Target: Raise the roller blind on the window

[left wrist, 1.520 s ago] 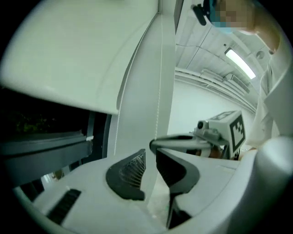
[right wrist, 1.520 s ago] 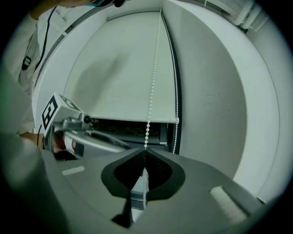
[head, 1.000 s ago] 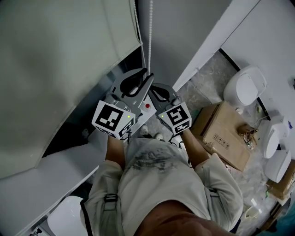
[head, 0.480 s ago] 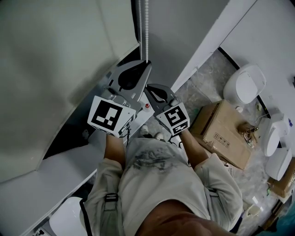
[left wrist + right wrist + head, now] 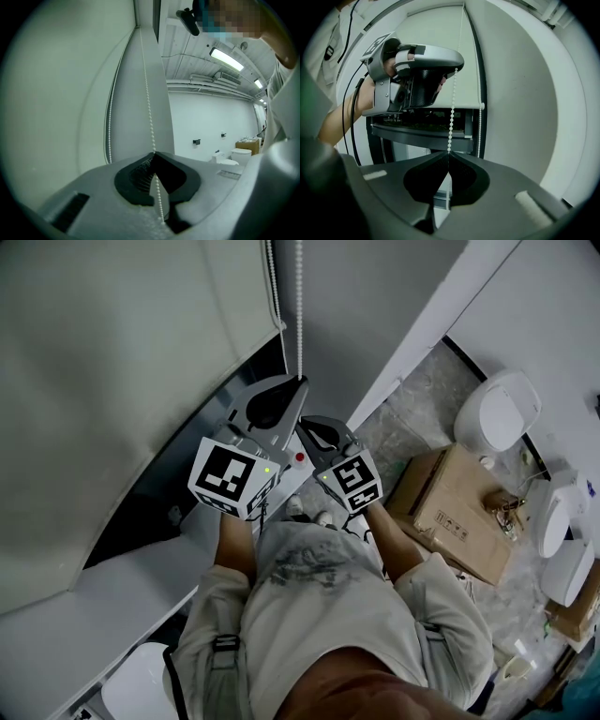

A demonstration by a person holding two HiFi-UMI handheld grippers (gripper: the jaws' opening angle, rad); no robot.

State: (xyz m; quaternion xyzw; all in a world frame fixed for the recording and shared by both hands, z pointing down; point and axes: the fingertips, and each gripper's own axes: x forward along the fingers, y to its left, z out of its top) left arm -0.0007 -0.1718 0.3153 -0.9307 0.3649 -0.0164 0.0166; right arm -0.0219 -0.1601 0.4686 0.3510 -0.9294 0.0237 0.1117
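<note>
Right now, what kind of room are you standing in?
Probably a storeroom or workshop, not a home: loose white toilets sit on the floor beside a cardboard box, near a roller blind.

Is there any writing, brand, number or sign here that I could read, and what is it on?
No word or number is readable.
cardboard box: small printed marks, too small to read.
shirt: grey print, blurred.
left marker cube, right marker cube: black-and-white square patterns, no letters.
</note>
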